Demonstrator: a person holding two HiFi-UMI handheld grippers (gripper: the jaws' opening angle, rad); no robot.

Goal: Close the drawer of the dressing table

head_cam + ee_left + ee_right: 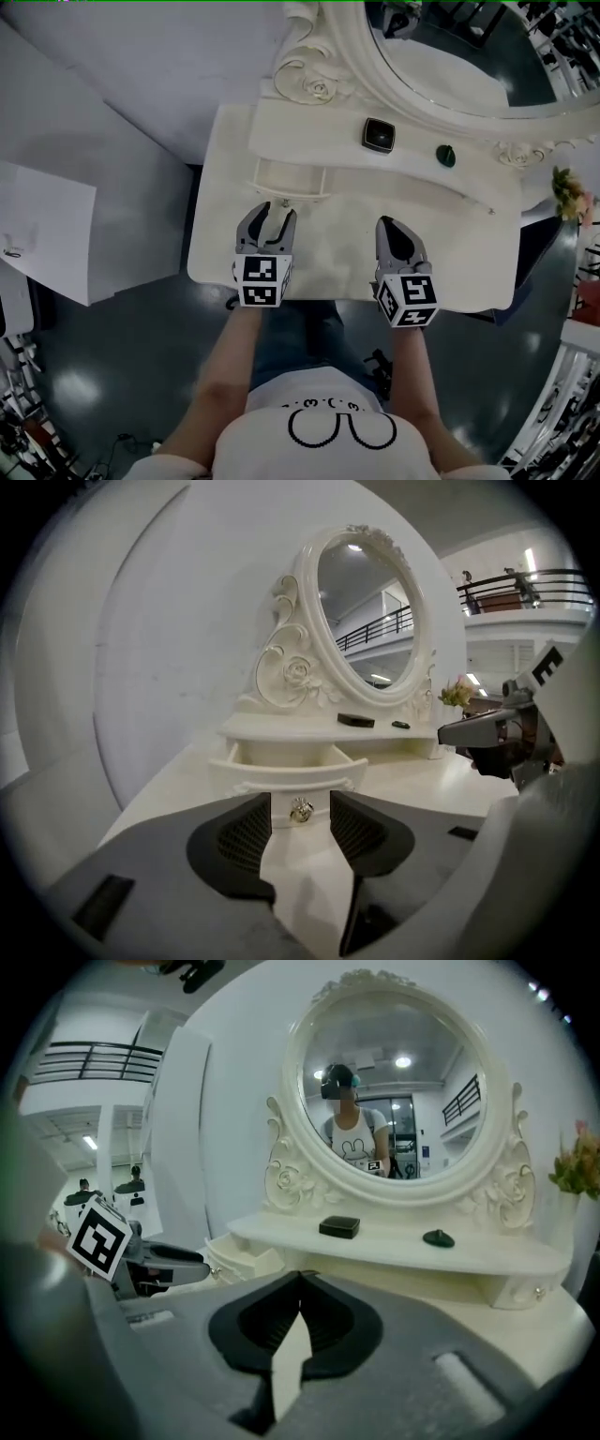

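Observation:
The white dressing table (450, 244) has its small drawer (287, 178) pulled out from under the raised shelf. In the left gripper view the drawer (281, 766) stands straight ahead, and its metal knob (301, 810) shows in the gap between my jaws, a little beyond them. My left gripper (274, 216) hovers just in front of the drawer front, open, with nothing held; it also shows as the left gripper (300, 819). My right gripper (390, 231) is over the tabletop to the right, shut and empty. The right gripper (300, 1279) has its tips touching, and the drawer (234, 1262) lies to its left.
An oval mirror (450, 47) in a carved frame stands at the back. A black box (379, 135) and a small dark green object (446, 156) sit on the shelf. Flowers (570, 192) stand at the table's right end. A white wall panel (56, 234) is at left.

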